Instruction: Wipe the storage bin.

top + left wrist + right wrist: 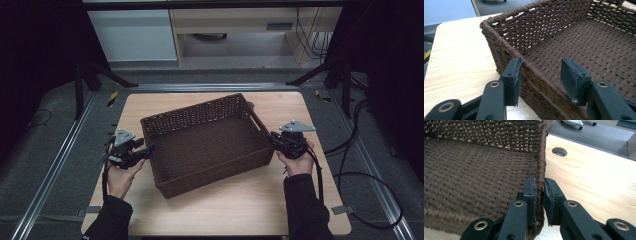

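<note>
An empty brown wicker basket (215, 175) sits skewed in the middle of the wooden table (250, 205). My left gripper (150, 148) is at the basket's left wall. In the left gripper view it (540, 75) is open and straddles the rim of the basket (506, 47), one jaw outside against the wall and the other inside, apart from it. My right gripper (272, 136) is at the right wall. In the right gripper view it (539, 192) is shut on the rim of the basket (486, 135), one pad on each side of the wall.
A round hole (559, 151) is cut in the tabletop beyond the basket's right corner. Bare table lies in front of the basket and along the far edge. Black cables (360, 175) loop on the floor at right. Metal rails (50, 170) run beside the table.
</note>
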The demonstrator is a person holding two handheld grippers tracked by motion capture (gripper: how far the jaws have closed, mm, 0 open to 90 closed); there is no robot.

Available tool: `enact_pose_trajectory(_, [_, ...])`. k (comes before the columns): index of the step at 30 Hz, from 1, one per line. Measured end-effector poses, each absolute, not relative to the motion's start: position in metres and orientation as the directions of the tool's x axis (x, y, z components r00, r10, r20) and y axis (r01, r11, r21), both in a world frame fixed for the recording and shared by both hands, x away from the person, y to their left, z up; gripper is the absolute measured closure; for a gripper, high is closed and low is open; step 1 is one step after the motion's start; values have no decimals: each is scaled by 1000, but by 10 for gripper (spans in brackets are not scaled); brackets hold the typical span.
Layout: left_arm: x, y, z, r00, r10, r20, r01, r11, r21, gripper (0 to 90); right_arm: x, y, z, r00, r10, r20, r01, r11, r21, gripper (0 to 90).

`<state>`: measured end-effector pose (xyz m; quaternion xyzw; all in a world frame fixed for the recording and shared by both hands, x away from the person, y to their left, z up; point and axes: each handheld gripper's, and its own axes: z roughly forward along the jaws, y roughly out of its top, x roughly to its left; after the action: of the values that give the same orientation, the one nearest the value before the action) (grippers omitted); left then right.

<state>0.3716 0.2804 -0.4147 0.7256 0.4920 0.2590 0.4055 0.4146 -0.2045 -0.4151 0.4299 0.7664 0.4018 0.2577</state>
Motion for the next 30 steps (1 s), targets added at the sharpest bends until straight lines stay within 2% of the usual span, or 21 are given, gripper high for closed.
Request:
enact_pose_trajectory(6, [364,275,-420,385,923,-2,510,-211,834,503,395,-208,-417,-547,837,12,461,289,839,781])
enact_pose_trajectory(9, [369,277,-422,373,928,-17,531,-198,824,542,391,-209,-415,-564,825,22,446,283,849,691])
enact_pose_trajectory(11, [373,279,-423,369,929,-29,533,-185,826,559,394,-207,-413,-565,825,14,426,277,861,679])
enact_pose_trajectory(15, [380,281,-426,366,930,-35,531,-178,829,584,408,-205,-414,-556,831,14,437,278,856,710])
enact_pose_trajectory(20, [379,282,-426,372,928,-24,524,-188,831,574,408,-201,-417,-573,819,19,438,287,852,797])
enact_pose_trajectory(24, [373,279,-425,379,925,-2,533,-217,818,519,399,-201,-417,-576,817,21,440,288,850,798])
enact_pose_trajectory(29, [368,281,-426,391,921,1,545,-232,806,537,384,-202,-412,-607,794,24,432,305,849,790])
enact_pose_trajectory(30, [369,281,-427,390,921,1,550,-234,802,544,384,-203,-411,-603,797,24,424,296,856,754])
